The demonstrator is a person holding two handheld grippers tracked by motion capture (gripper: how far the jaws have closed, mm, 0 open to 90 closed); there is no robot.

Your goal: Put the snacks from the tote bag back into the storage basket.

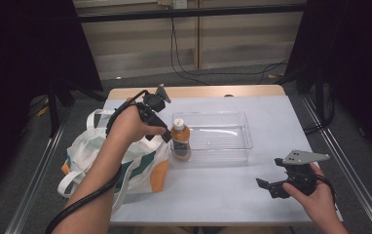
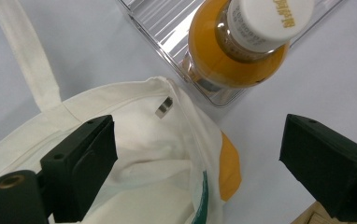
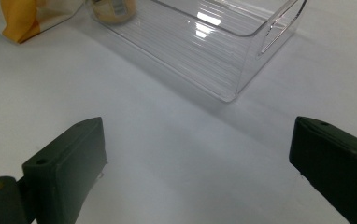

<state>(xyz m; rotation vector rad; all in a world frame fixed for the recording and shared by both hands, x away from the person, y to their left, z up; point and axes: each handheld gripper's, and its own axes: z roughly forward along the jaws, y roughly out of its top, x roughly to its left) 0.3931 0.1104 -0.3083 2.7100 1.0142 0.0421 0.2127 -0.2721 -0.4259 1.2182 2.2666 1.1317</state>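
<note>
So the counter (image 1: 213,195) has three things on it, going big to small: a cream tote bag (image 1: 125,161) with green and orange print slumped at the left, a clear plastic bin (image 1: 223,136) in the middle, and an orange drink bottle (image 1: 180,141) with a white cap; the bottle stands upright in the bin's left end, right at the wall nearest the bag.

Progress-wise, my read is that unloading the bag into the bin is the job, and the bottle part looks done; it's sitting in the bin on its own with nothing holding it. The left tongs (image 1: 160,127) hover just beside the bottle, jaws spread wide and empty; in the left gripper view they're over the bag's open mouth, and I can't see anything else inside, just folds of cloth, so whether more stuff is left to pull out I can't tell. The right tongs (image 1: 271,187) sit low at the near right of the counter, well apart from everything, also spread wide and holding nothing.

Writing: the cap (image 2: 270,21) has gold lettering around its rim, too small and curved to read; the bottle's label is too blurry as well; the bag's print shows no readable words.
</note>
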